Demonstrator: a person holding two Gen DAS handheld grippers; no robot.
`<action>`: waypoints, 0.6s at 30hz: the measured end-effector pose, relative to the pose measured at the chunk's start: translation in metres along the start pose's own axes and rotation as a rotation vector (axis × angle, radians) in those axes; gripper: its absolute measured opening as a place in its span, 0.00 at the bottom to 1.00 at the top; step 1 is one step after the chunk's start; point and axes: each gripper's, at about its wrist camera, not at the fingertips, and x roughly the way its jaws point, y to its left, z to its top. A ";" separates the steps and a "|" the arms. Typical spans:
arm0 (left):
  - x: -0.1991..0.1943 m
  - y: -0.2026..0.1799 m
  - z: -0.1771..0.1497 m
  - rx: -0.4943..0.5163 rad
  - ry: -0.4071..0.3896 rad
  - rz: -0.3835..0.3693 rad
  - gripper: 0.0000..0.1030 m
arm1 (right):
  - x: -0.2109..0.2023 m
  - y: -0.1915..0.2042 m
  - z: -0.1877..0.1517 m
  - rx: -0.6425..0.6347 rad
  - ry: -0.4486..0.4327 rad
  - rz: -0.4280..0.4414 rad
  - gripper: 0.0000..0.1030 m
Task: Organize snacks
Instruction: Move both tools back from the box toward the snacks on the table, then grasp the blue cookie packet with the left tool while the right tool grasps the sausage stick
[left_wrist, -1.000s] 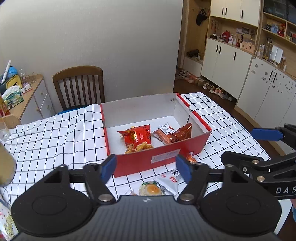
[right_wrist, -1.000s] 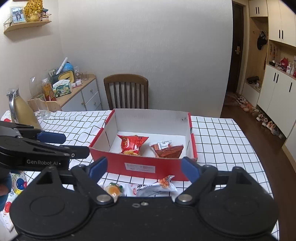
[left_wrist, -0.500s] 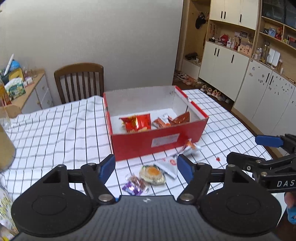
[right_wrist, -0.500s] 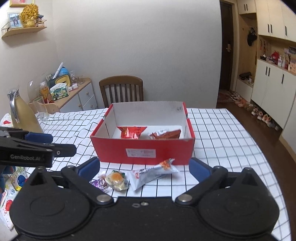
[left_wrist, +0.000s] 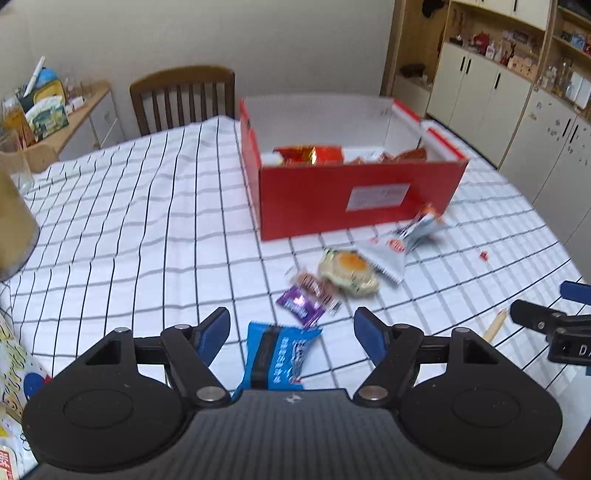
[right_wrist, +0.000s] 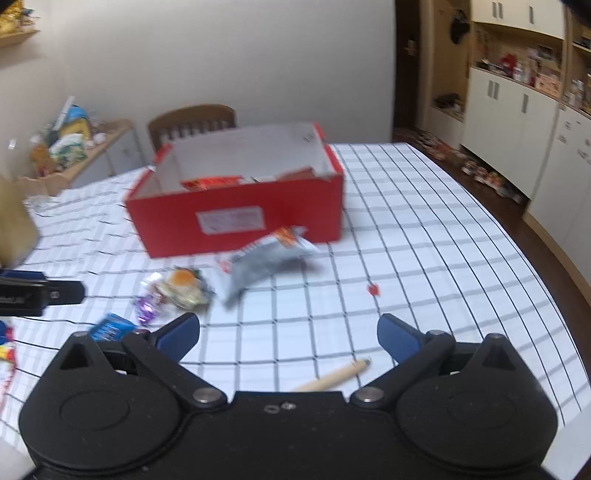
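Nearest first, taking the red box (left_wrist: 354, 192) as landmark. My left gripper (left_wrist: 291, 334) is spread wide, holding nothing, with the blue snack packet (left_wrist: 275, 360) lying on the checked tablecloth (left_wrist: 129, 236) between its fingers, well short of the box. My right gripper (right_wrist: 288, 334) is likewise spread and holds nothing; a wooden stick (right_wrist: 332, 376) lies on the cloth just ahead of it, on my side of the box.

Loose items, between the grippers and the box front:
- purple candy wrapper (left_wrist: 301, 306), touching a brown-striped wrapper (left_wrist: 316, 286);
- round packet with a fried-egg picture (left_wrist: 349, 271), just beside those two, toward the box;
- silver-grey pouch (left_wrist: 402, 242), its far end close to the box's front right corner; whether it touches the wall I cannot tell;
- small red scrap (left_wrist: 483, 254), off to the right of the box front.

Inside the box: a red foil packet (left_wrist: 314, 153) at left, brownish-orange packets (left_wrist: 404, 155) at right, only their tops showing over the front wall.

Beyond the box: a wooden chair (left_wrist: 183, 96) behind its left corner; a sideboard (left_wrist: 81, 118) with clutter farther left; white cabinets (left_wrist: 484, 88) to the right.
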 end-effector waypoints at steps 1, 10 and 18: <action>0.004 0.001 -0.002 -0.001 0.010 0.003 0.71 | 0.004 -0.002 -0.004 0.003 0.008 -0.012 1.00; 0.036 0.005 -0.022 0.024 0.102 0.012 0.71 | 0.031 -0.006 -0.022 0.014 0.076 -0.105 0.98; 0.054 0.006 -0.026 0.027 0.154 0.027 0.71 | 0.055 -0.019 -0.024 0.152 0.155 -0.151 0.78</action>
